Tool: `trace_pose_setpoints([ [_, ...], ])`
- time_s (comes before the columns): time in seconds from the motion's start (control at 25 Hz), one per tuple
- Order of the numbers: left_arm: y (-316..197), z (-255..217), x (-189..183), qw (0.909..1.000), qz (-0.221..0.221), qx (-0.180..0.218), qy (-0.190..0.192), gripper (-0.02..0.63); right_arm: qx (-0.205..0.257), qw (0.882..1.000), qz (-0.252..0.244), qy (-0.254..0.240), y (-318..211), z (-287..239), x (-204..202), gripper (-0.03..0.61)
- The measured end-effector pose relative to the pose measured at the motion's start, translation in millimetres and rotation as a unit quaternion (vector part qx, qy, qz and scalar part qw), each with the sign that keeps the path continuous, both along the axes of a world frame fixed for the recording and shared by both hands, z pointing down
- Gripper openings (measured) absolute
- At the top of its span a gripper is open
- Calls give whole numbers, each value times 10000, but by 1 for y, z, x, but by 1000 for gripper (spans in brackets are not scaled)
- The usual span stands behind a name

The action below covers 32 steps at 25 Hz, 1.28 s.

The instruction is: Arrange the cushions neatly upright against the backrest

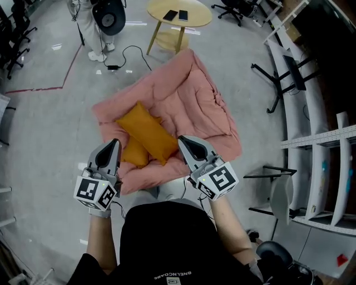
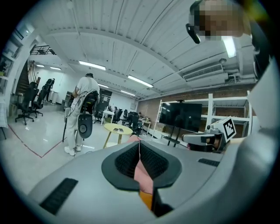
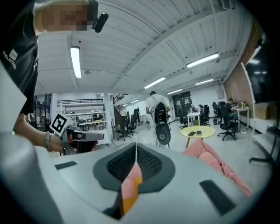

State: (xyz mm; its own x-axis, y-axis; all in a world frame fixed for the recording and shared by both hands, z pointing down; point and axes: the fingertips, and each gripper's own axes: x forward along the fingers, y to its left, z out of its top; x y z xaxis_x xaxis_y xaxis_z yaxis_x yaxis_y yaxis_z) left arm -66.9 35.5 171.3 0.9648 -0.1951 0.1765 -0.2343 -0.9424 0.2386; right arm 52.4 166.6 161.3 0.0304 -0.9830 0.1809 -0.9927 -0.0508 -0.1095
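A pink padded floor sofa (image 1: 189, 100) lies spread on the grey floor, its raised edge toward the far side. Two orange cushions lie flat on its near left part: one (image 1: 147, 132) on top, the other (image 1: 134, 152) partly under it. My left gripper (image 1: 115, 143) hovers by the cushions' near left end, shut and empty. My right gripper (image 1: 182, 139) hangs just right of them, also shut and empty. In the left gripper view the shut jaws (image 2: 139, 151) point level over the sofa. The right gripper view shows its shut jaws (image 3: 136, 151) and the sofa's pink edge (image 3: 214, 159).
A round yellow table (image 1: 179, 14) with two phones stands beyond the sofa. A person (image 1: 97, 22) stands at the far left, with a black cable (image 1: 130, 55) on the floor. White shelving (image 1: 322, 139), a screen stand (image 1: 283, 78) and a chair (image 1: 281, 195) line the right.
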Motion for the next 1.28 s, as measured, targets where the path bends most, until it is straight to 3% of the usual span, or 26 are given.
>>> trace_pose_setpoints([
  [0.36,-58,49,-4,9981,-77,-421,-447,14,-751,9971,-85,-92,-66,41,16,20],
  [0.48,-58,65,-3,9965,-50,-550,-634,14,-1271,9911,-380,-104,-75,67,14,122],
  [0.6,-53,80,2,9944,-32,-680,-807,15,-1729,9830,-580,-200,-79,97,17,171],
  [0.88,-49,114,2,9877,-475,-954,-1146,15,-2748,9540,-1020,-634,-96,197,23,319],
  [1.04,-43,130,-7,9801,-885,-1233,-1280,15,-3235,9363,-1104,-805,-107,251,22,348],
  [1.28,-33,148,-27,9685,-1390,-1523,-1396,15,-3872,9099,-1323,-676,-122,320,20,368],
])
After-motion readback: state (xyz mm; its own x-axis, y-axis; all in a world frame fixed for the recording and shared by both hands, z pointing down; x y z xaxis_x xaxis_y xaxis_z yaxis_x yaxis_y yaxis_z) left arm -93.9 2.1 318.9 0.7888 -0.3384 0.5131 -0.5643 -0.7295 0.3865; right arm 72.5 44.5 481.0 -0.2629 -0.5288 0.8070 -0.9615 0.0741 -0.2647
